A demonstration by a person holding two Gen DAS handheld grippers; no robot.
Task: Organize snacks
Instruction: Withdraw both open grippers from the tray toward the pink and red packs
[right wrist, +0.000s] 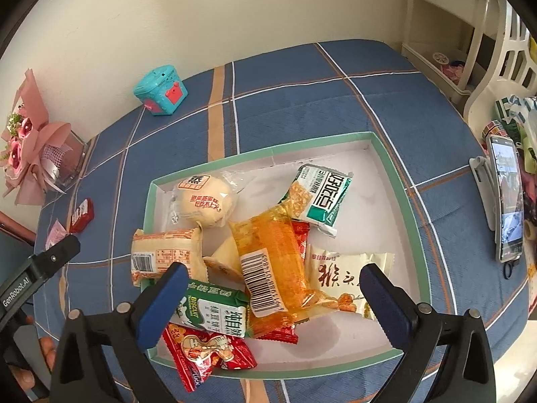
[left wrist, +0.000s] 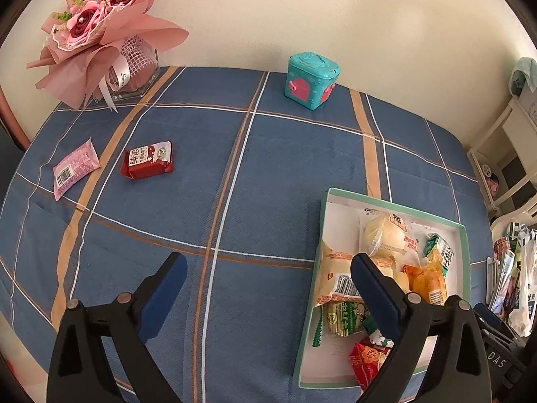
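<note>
1. The left claw is hanging wide open above the blue plaid tabletop, with nothing between its blue pads.
2. The right claw is also standing wide open, hovering over the green-rimmed box with no packet gripped.
3. The box is sitting on the tabletop, holding a jumble of snacks: an orange packet, a round bun, a green-and-white packet, a green biscuit pack and a red packet draping over the near rim.
4. Two snacks are lying outside it, well apart from the box: a red pack and a pink packet just beside it.
5. A teal toy box and a pink bouquet are standing by the wall.
</note>
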